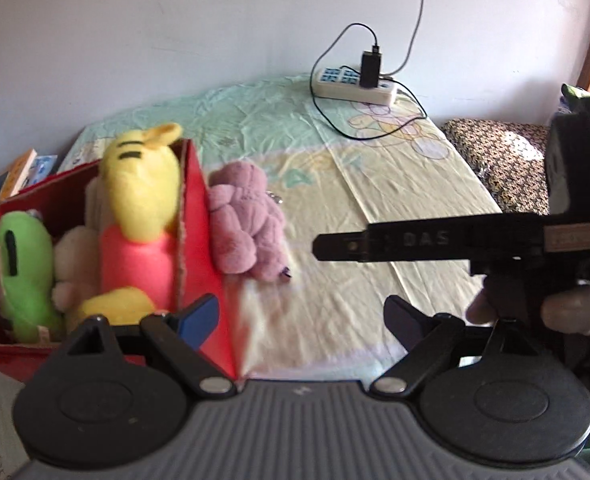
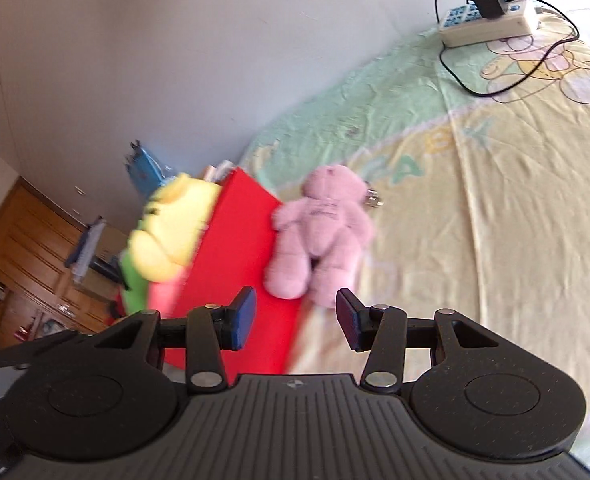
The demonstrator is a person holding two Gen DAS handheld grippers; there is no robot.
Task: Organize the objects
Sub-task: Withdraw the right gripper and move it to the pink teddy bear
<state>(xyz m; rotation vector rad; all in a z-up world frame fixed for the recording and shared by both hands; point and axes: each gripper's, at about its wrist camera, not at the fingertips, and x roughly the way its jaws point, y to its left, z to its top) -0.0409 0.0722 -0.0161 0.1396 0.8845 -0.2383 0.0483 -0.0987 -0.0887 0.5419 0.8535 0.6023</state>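
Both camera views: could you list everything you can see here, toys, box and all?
Red box: one, red cardboard, open top, on the bed at left.
Yellow plush: one, yellow with pink middle, in the box, head above its rim.
Green plush: one, green, in the box at far left.
Cream plush: one, pale, in the box between the green and yellow toys.
Pink teddy bear: one, pink, lying on the bed outside the box, against its red wall.
Power strip: one, white, charger plugged in, far end of the bed.
Bedsheet: one, yellow and green, cartoon print.
Left gripper: jaws open, empty.
Right gripper: jaws open, empty, pointed at the teddy.
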